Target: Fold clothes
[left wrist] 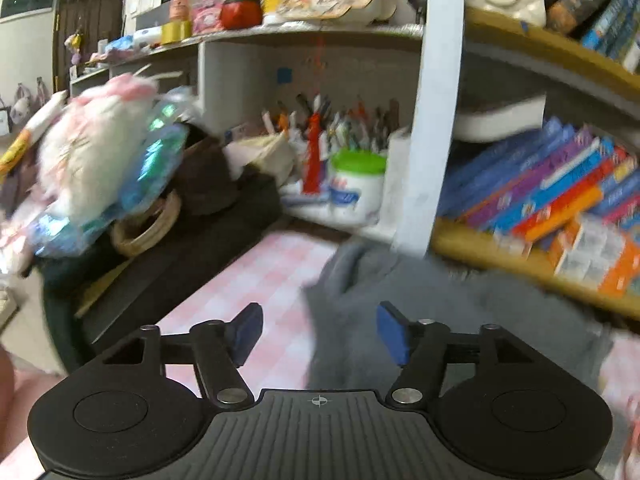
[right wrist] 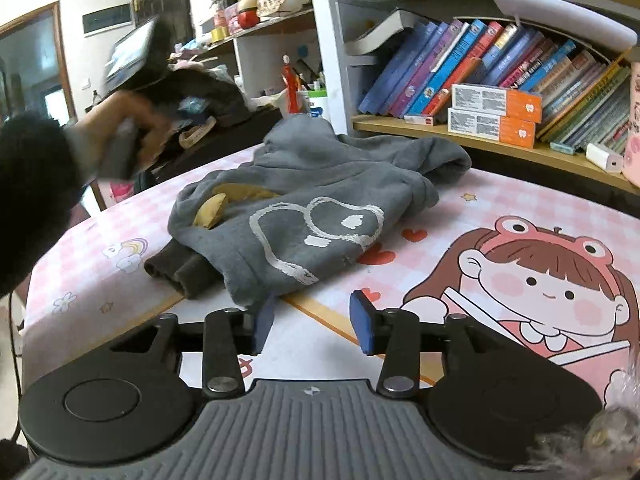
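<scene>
A rumpled grey fleece hooded sweatshirt (right wrist: 304,200) with a white outline print on its front lies in a heap on the pink-checked tabletop printed with a cartoon girl in a frog hat (right wrist: 520,280), towards the table's far side, near the wooden bookshelf packed with slanting colourful books (right wrist: 480,68); a mustard-yellow lining shows at its collar opening, and a dark brown ribbed cuff (right wrist: 176,272) pokes out from under its near left edge, lying flat on the table; the right gripper (right wrist: 312,322) sits low at the near edge of the table, its blue-padded fingers (right wrist: 364,324) spread apart with nothing between them, the left pad just at the sweatshirt's nearest hem, though whether it touches the cloth cannot be told; in the right wrist view the person's left hand (right wrist: 132,128), in a dark sleeve, is raised and blurred at the left, well above the table, gripping a grey handle; the left gripper (left wrist: 320,330) is likewise released, its blue pads wide apart and empty, hanging over the garment's grey fabric (left wrist: 380,300) and the pink check beside it; that view is heavily blurred; behind stand a white tub with a green lid (left wrist: 356,184), a cluster of pens and a white plush toy (left wrist: 92,152) on cluttered shelving.
</scene>
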Motion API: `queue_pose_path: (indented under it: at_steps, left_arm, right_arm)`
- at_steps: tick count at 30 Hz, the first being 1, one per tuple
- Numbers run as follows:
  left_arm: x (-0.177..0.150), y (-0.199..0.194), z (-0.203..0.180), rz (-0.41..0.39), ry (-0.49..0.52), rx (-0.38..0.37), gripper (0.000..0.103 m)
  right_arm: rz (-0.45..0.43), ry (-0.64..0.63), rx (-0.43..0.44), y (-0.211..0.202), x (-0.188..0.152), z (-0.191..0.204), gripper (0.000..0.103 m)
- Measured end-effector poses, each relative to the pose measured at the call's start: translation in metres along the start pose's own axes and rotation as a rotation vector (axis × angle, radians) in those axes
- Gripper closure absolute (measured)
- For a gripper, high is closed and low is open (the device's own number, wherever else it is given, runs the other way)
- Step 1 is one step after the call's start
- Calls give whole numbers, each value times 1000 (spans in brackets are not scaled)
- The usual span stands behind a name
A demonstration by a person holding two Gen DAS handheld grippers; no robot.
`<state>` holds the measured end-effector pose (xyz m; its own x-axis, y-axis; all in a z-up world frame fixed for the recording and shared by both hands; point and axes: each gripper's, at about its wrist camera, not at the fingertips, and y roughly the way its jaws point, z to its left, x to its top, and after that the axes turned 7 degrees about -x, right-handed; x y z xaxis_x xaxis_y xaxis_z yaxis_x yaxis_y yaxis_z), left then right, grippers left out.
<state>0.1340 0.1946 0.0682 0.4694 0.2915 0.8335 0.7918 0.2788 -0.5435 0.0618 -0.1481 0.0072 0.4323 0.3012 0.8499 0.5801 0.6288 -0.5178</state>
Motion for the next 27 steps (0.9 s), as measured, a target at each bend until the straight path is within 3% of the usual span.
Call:
queue_pose_path:
  at_steps: [5, 14, 17, 23, 27]
  left_arm:
    - [-44, -18, 20, 137, -72, -14, 35]
    - [-77, -18, 65, 72, -475, -161, 39]
    - [-86, -16, 74, 47, -578, -214, 47]
    - [-90, -14, 75, 40, -601, -258, 60]
    - [-97, -10, 86, 34, -657, -285, 78]
  right_arm:
    - [19, 17, 45, 2, -1, 6, 61]
    - [108, 80, 252, 11, -7, 34, 61]
    - [141, 121, 255, 20, -5, 42, 61]
    - [173, 266, 242, 48, 13, 59, 59]
    - [160, 379, 172, 64, 23, 70, 59]
